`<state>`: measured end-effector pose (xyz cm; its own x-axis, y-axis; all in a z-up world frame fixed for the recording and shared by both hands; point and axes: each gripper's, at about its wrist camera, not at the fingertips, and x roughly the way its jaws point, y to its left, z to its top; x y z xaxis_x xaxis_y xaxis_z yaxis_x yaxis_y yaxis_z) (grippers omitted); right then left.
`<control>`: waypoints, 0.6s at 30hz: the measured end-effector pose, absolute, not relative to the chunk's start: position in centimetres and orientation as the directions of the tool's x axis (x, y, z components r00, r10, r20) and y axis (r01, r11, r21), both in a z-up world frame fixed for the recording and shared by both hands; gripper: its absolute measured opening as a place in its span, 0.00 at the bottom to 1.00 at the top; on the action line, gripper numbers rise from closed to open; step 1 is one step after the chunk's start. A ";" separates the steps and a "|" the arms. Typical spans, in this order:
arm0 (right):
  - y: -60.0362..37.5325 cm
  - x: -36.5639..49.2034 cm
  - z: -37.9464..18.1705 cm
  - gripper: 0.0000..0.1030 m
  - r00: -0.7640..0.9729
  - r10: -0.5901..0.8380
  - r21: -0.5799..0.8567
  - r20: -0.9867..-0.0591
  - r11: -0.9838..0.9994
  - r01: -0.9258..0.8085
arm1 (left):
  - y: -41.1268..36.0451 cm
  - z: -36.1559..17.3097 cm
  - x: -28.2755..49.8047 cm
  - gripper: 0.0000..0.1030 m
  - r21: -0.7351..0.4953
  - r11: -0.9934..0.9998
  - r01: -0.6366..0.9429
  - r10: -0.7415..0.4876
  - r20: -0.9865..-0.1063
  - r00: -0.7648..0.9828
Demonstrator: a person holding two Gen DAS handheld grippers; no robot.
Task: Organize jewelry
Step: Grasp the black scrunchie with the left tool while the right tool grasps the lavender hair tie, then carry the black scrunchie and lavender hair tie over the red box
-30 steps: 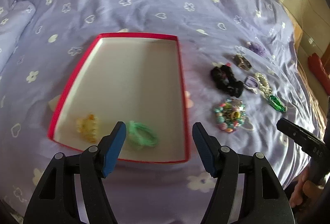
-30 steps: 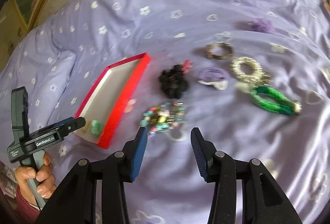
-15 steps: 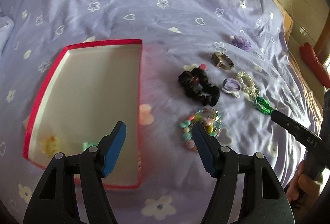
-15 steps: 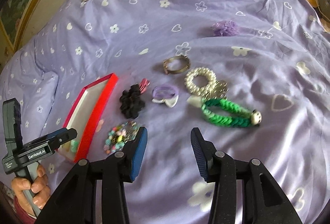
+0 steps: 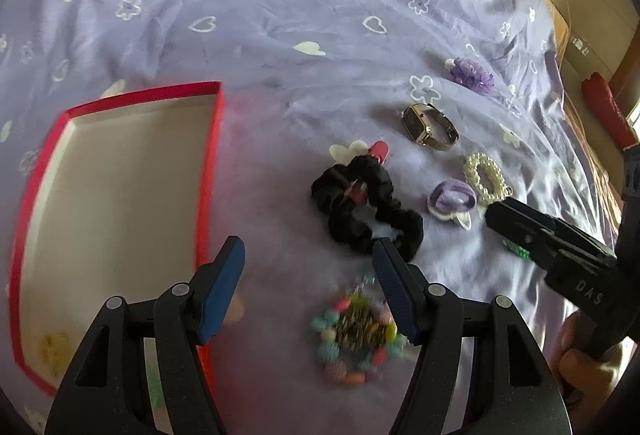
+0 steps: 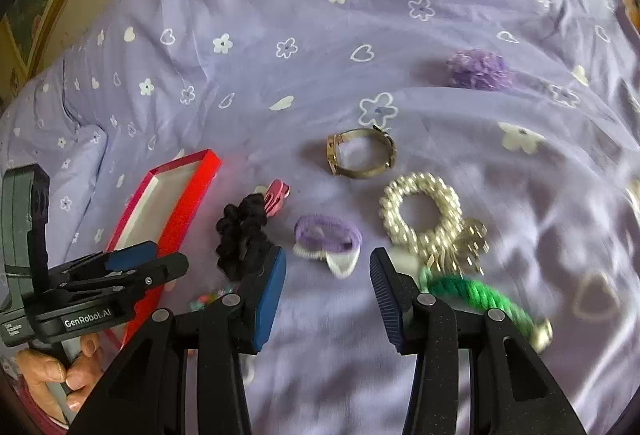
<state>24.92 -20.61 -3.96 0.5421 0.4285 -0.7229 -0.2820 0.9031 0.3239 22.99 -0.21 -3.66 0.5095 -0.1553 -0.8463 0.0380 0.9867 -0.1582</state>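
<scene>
Tip: both grippers gape empty, so drop the left gripper (image 5: 308, 291) straight over the beaded bracelet (image 5: 356, 339), then squeeze gently.

We find bare bed (image 5: 280, 163) between box (image 5: 208, 171) and scrunchie (image 5: 360, 211); beaded bracelet (image 5: 356, 339) lies beneath our left tool (image 5: 308, 295).

Only two bits of text readable: "GenRobot.AI" in white on the left tool (image 6: 132, 267), and "DAS" on the side of the right tool (image 5: 496, 213).
</scene>
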 end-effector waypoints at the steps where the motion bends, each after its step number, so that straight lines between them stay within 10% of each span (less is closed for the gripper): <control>1: -20.4 25.3 -4.1 0.44 0.539 0.426 0.320 -0.726 0.904 -0.284 | -0.3 -3.9 23.4 0.64 -0.160 0.986 0.040 -0.158 -0.849 0.505; 5: -20.1 27.0 -5.5 0.42 0.511 0.418 0.316 -0.751 0.907 -0.278 | -1.1 -5.3 25.5 0.61 -0.147 0.987 0.061 -0.158 -0.862 0.482; 8: -20.1 27.3 -5.9 0.11 0.507 0.415 0.315 -0.755 0.908 -0.275 | -1.6 -6.4 26.4 0.36 -0.146 0.986 0.081 -0.167 -0.874 0.456; 11: -20.4 26.8 -5.7 0.08 0.520 0.427 0.327 -0.740 0.903 -0.277 | -2.0 -6.7 26.4 0.14 -0.152 0.983 0.104 -0.183 -0.873 0.453; 18: -21.1 25.2 -4.4 0.07 0.537 0.467 0.377 -0.702 0.884 -0.275 | -1.4 -5.0 24.3 0.08 -0.179 0.978 0.109 -0.209 -0.837 0.506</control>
